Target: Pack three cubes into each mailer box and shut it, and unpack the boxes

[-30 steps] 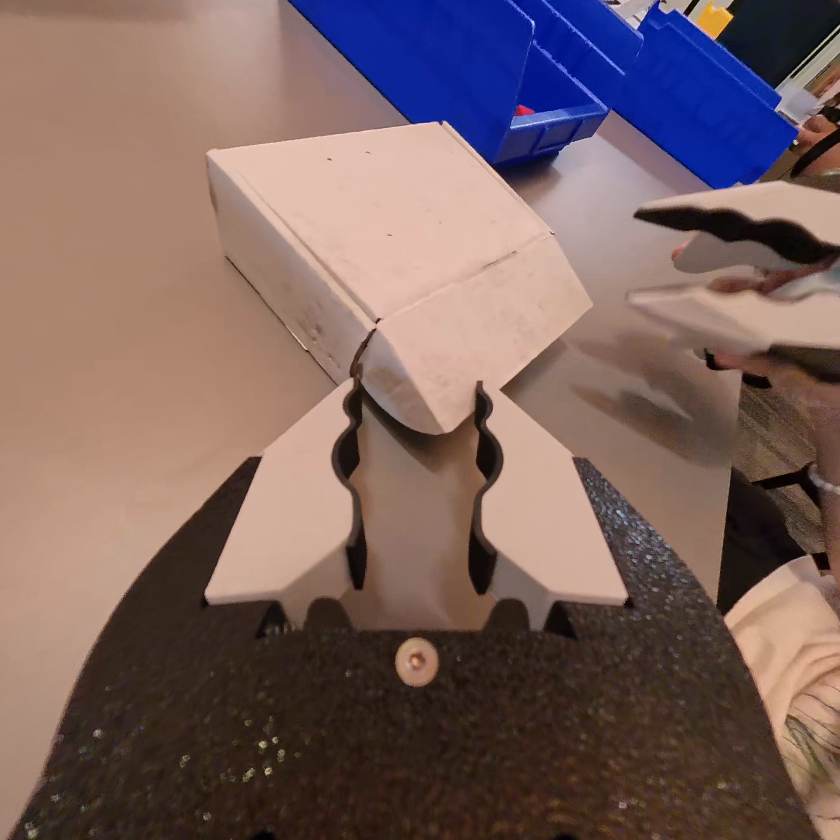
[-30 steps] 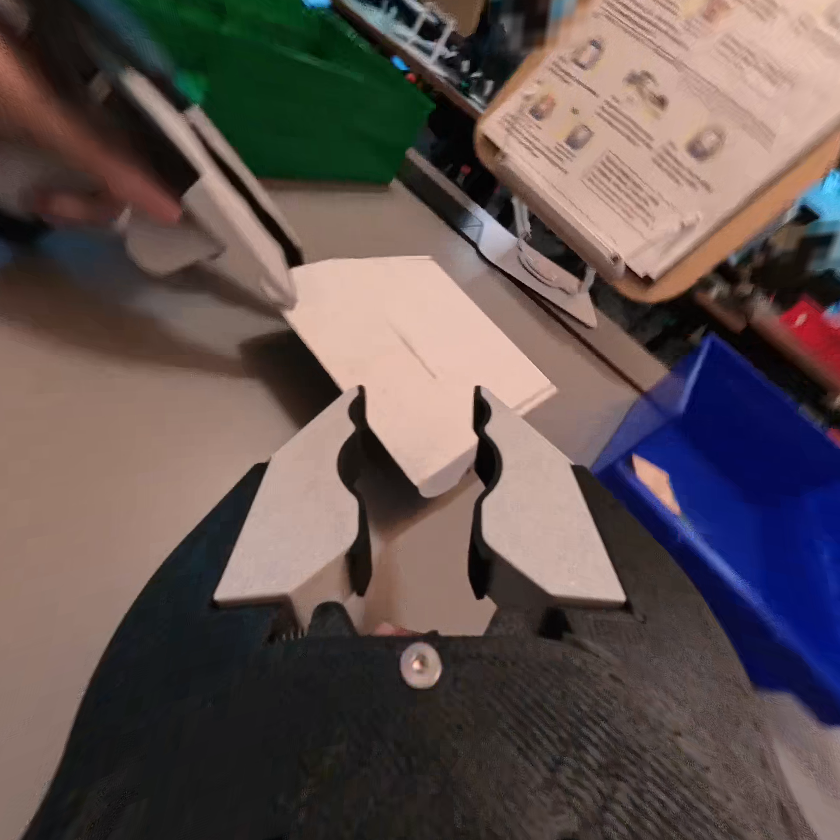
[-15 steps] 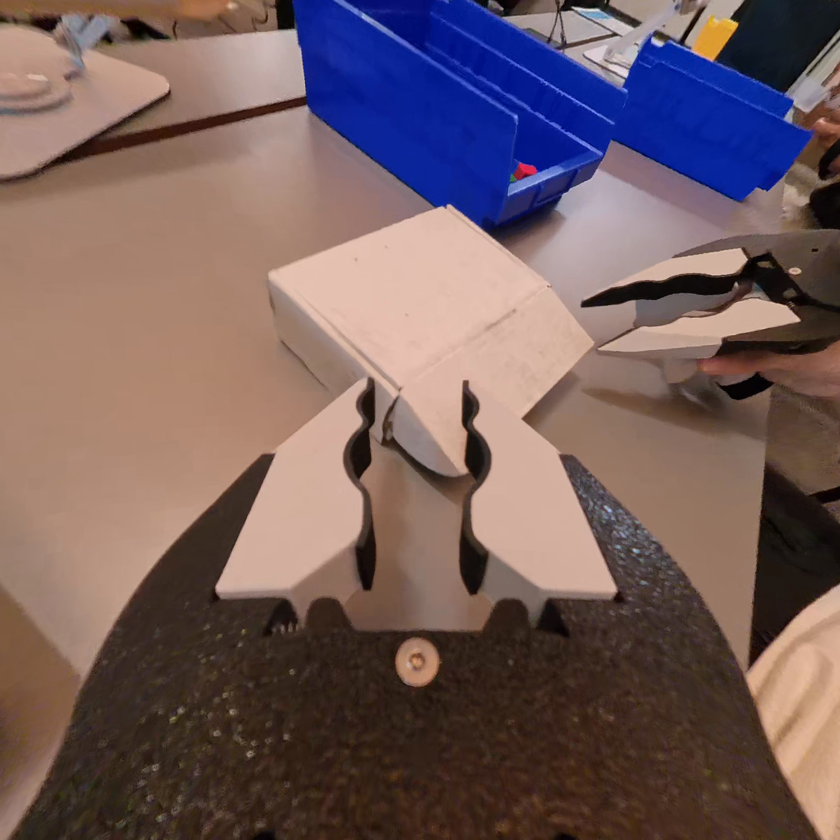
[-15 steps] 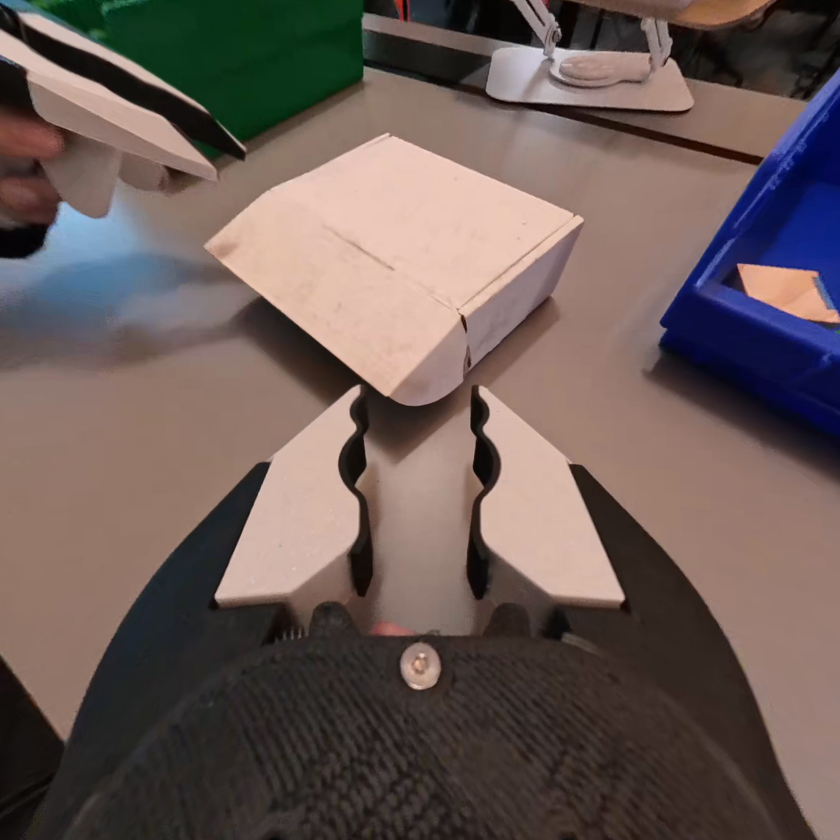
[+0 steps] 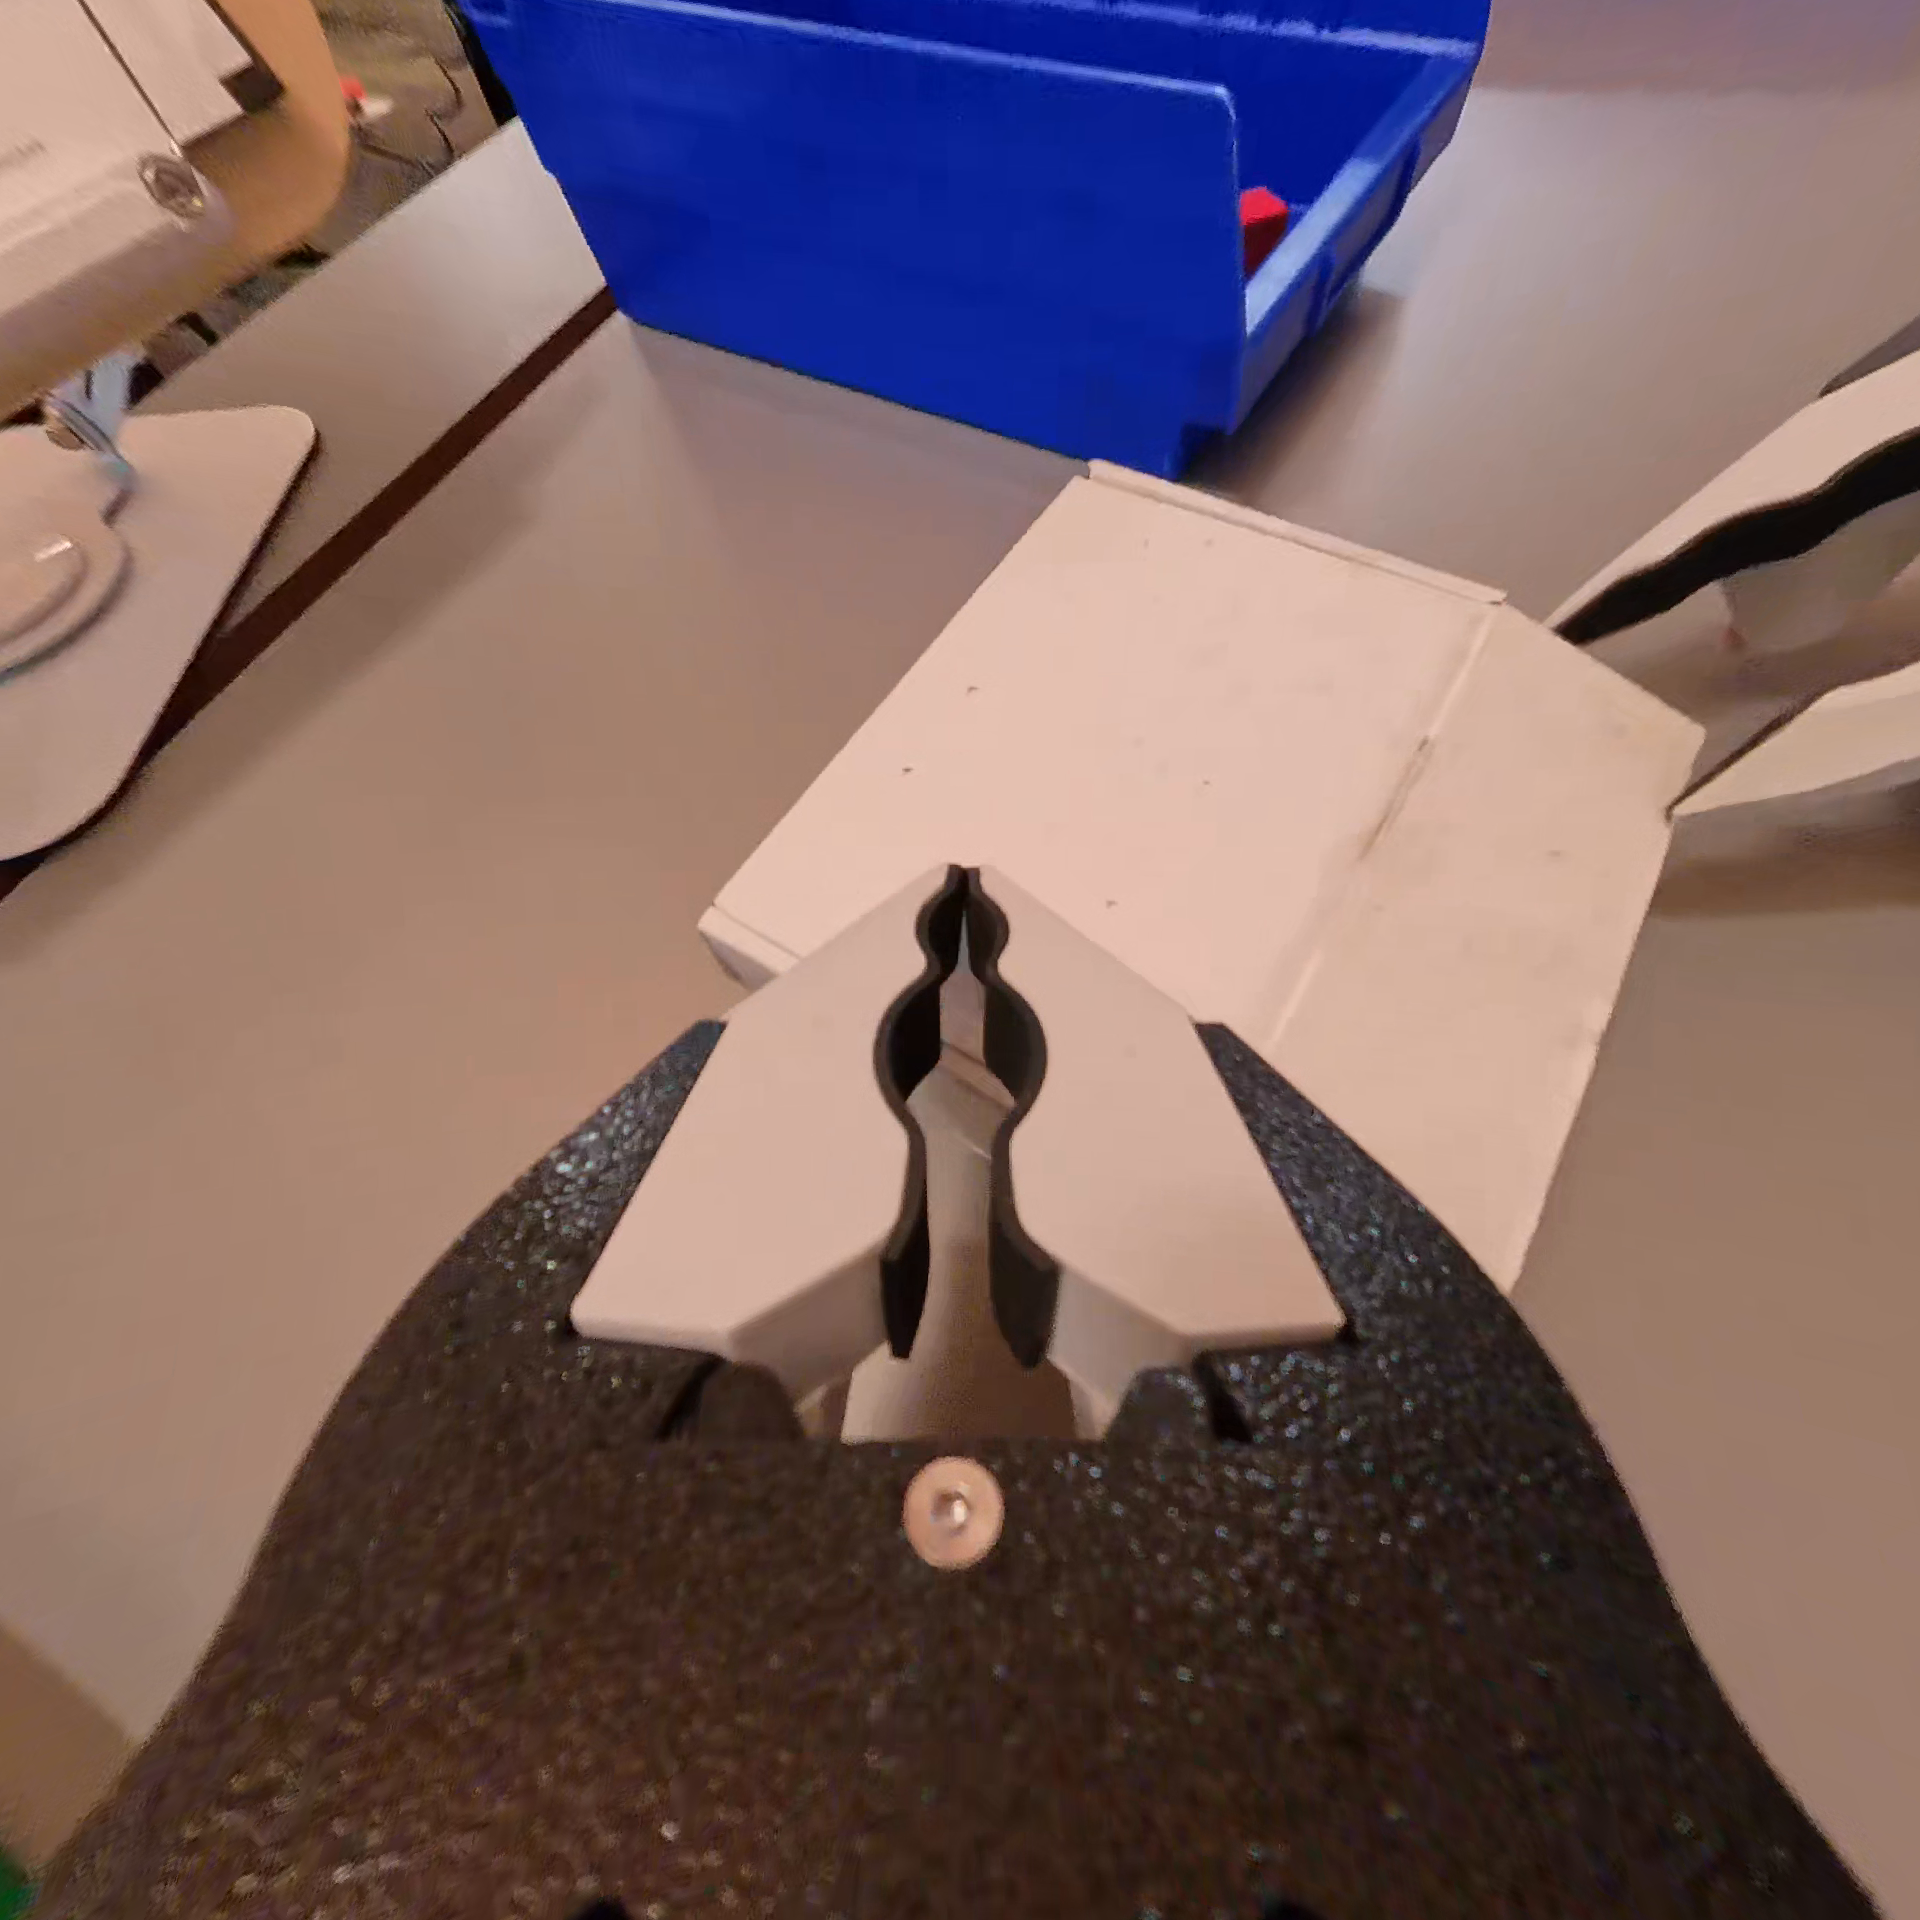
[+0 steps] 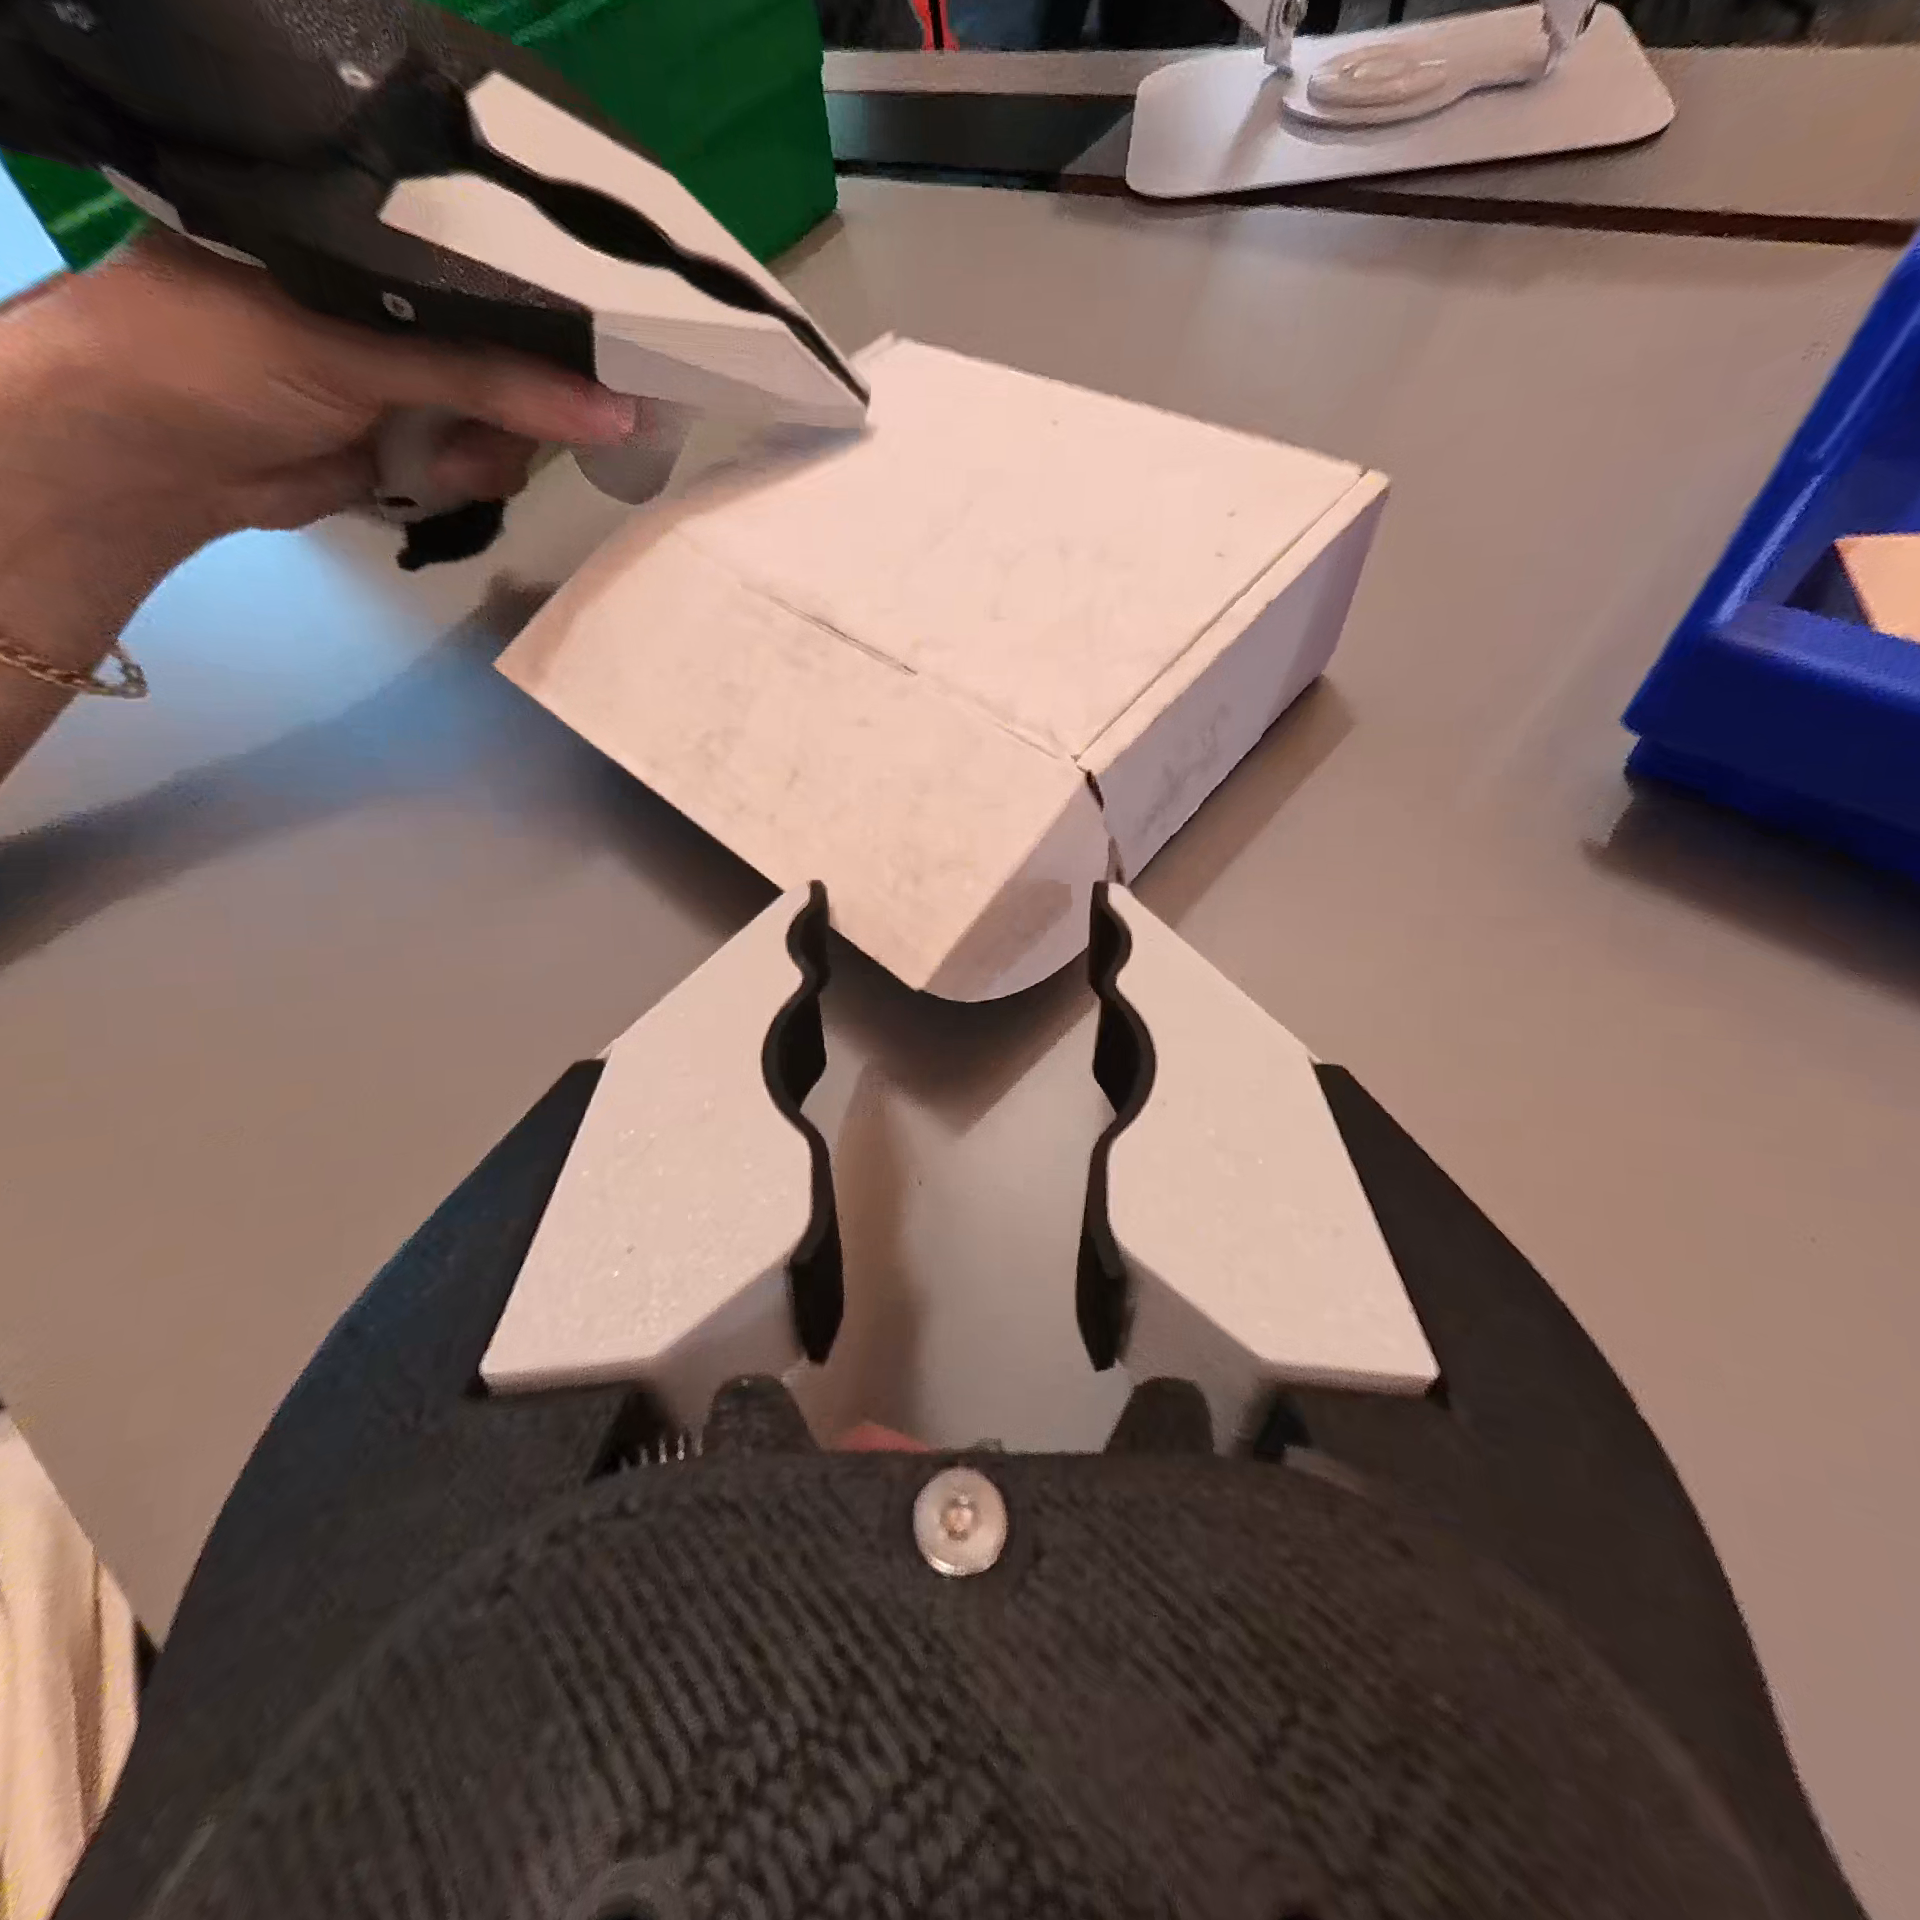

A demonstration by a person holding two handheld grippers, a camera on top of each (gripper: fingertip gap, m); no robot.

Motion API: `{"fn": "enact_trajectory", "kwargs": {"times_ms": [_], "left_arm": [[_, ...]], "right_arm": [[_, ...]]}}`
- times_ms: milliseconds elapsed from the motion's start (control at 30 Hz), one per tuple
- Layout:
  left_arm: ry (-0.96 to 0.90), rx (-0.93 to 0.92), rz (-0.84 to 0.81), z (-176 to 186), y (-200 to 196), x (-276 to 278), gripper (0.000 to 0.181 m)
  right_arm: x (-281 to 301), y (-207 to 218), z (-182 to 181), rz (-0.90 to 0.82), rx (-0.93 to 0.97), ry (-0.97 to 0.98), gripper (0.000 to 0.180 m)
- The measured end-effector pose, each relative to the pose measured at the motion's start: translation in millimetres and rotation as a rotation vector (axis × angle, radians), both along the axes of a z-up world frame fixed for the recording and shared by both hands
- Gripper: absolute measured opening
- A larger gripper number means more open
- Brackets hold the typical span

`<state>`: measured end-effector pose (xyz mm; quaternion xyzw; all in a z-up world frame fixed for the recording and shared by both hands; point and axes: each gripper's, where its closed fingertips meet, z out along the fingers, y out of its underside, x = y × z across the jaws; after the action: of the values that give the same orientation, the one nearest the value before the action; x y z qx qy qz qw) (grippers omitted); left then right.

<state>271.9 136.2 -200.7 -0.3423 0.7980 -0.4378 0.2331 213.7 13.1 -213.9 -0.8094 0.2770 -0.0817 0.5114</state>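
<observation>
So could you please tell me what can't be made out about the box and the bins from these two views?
- Inside of the box: hidden in both views by its closed lid.
- Whether the shut left gripper touches the lid: unclear; its fingers cover the contact.
- Blue bin contents, left view: wall hides all but a red cube.
- Second blue bin, right view: cut off by the edge.

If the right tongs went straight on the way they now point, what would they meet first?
Probably the front flap of the white mailer box: its rounded corner hangs just past the open right tongs, roughly between the tips; height is unclear.
</observation>
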Motion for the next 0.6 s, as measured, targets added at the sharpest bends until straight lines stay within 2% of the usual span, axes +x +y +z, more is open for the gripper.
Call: {"fn": "enact_trajectory", "kwargs": {"times_ms": [300,533,600], "left_arm": [[-0.008,-0.079,0.051,-1.3,0.5,-1.8,0.0],[-0.034,-0.039,0.069,-1.4,0.7,-2.1,0.0],[-0.038,-0.033,0.074,-1.4,0.9,-2.2,0.0]], "right_arm": [[-0.3,7.0,-7.3,0.006,0.036,0.092,0.047],[0.4,4.7,-5.7,0.013,0.08,0.208,0.039],[-1.3,5.5,-4.8,0.019,0.102,0.211,0.042]]}}
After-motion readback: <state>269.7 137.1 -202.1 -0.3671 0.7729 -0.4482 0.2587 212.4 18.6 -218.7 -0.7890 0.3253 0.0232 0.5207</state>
